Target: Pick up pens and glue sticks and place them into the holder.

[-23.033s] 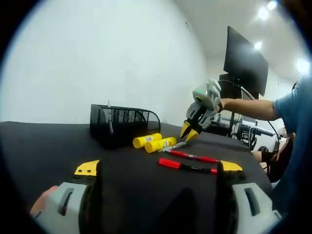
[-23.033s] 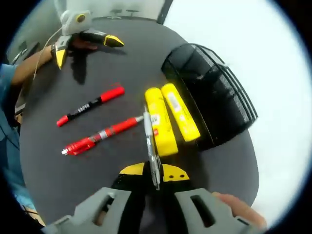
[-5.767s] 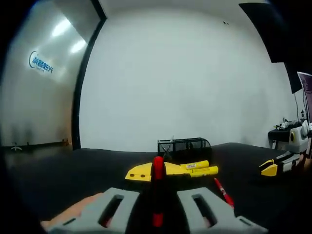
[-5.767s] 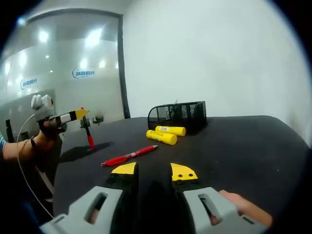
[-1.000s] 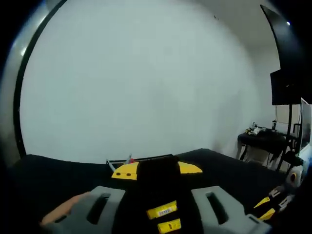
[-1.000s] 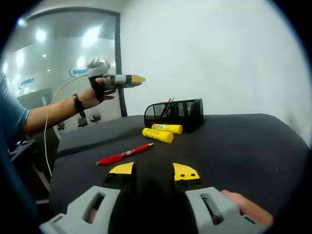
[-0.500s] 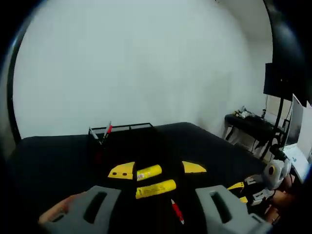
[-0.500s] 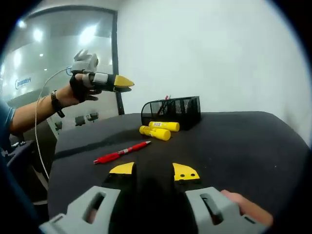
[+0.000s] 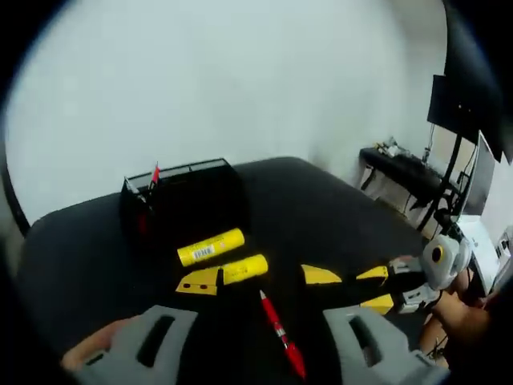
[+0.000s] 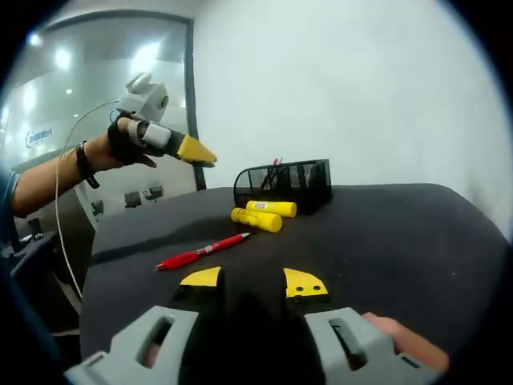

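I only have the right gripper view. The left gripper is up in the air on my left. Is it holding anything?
Observer: No. In the left gripper view, the left gripper has its jaws apart with nothing between them.
Operator: What's it pointed at?
Observer: Down at the table. The red pen lies between its jaw tips, running back toward the camera.
Operator: Anything behind my gripper?
Observer: Yes. Past the right gripper, off the table, there is a black monitor on a stand.
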{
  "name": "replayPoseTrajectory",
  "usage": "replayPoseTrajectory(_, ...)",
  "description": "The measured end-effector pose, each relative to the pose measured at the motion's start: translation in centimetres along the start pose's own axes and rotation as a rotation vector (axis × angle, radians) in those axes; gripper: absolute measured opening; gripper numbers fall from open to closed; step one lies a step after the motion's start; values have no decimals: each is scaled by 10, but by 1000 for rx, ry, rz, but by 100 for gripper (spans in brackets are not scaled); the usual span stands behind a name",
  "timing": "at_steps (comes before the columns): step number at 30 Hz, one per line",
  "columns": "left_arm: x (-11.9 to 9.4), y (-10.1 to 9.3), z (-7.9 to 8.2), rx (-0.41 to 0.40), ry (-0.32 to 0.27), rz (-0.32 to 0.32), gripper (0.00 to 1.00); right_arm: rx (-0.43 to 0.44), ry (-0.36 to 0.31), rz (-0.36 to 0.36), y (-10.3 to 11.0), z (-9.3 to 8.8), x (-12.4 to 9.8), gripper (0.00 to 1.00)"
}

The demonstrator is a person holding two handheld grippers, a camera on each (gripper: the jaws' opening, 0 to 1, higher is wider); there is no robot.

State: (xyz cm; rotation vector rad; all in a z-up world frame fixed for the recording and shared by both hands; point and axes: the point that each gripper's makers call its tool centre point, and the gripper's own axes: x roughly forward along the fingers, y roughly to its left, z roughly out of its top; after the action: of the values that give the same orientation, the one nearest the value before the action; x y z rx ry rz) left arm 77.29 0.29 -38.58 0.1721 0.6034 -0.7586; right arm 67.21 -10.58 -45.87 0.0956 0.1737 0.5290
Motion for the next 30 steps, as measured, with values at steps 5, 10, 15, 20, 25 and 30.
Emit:
replayPoseTrajectory(5, 2, 0, -10, 6, 49, 9, 32, -17, 14, 9, 4, -3, 1, 25)
replayPoseTrajectory(10, 9, -1, -28, 59, 169, 8, 37, -28, 18, 13, 2, -3, 2, 25)
replayPoseTrajectory(15, 23, -11, -33, 60, 236, -10, 47, -59, 32, 33, 8, -6, 3, 27)
replayPoseTrajectory(20, 33, -15, -38, 55, 334, 16, 47, -61, 13, 85, 20, -3, 0, 32)
replayPoseTrajectory(25, 48, -18, -43, 30, 385, 21, 42, -103, 31, 101, 32, -8, 0, 35)
replayPoseTrajectory(30, 52, -26, -54, 20, 475, 30, 41, -98, 25, 93, 30, -6, 0, 35)
